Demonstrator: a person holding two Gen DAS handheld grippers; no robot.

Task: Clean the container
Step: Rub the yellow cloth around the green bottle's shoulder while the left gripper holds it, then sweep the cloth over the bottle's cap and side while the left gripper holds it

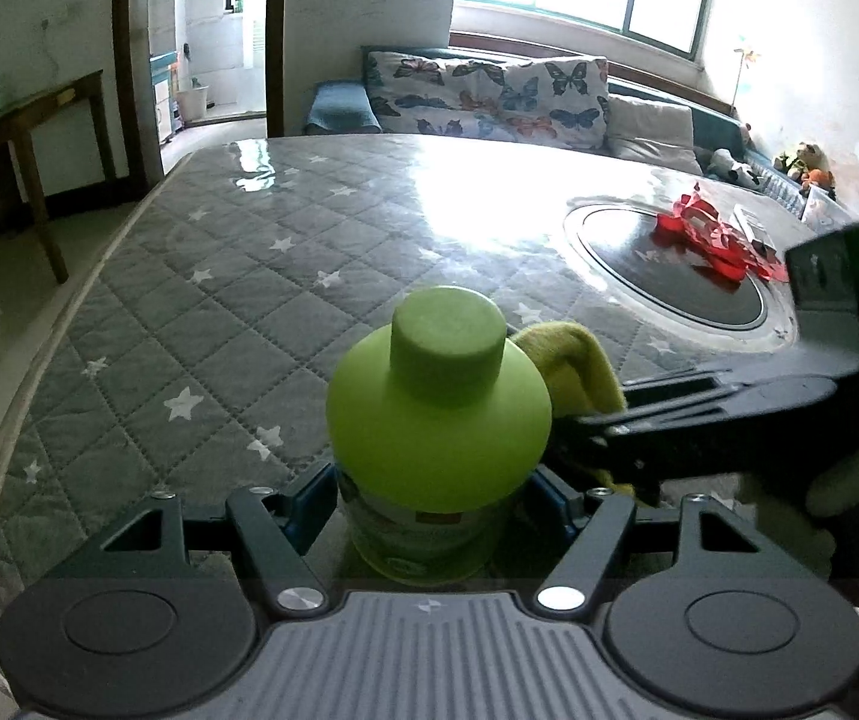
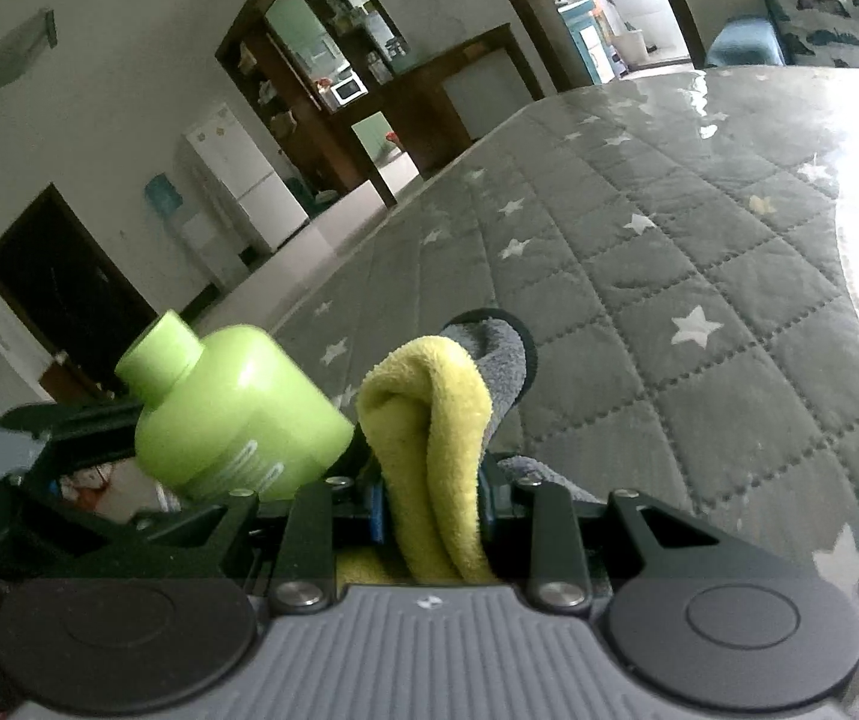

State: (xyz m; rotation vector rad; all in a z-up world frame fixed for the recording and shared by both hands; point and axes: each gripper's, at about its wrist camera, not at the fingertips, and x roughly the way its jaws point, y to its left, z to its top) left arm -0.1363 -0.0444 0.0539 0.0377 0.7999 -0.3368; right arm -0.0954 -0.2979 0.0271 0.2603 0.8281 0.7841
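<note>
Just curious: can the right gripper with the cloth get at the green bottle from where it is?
Probably yes: the cloth in the right gripper sits right beside the green bottle, nothing between them.

Each handheld tool has a grey ribbed housing flanked by two round black discs, with black linkage arms pinned by silver screws; a small white mark sits at the middle of the ribbed plate. The left gripper (image 1: 429,498) and the right gripper (image 2: 432,504) both carry blue pads on the inner faces of their black fingers. A green light glows on the right tool's body, and the hand (image 1: 849,474) behind it wears what looks like a white glove.
</note>
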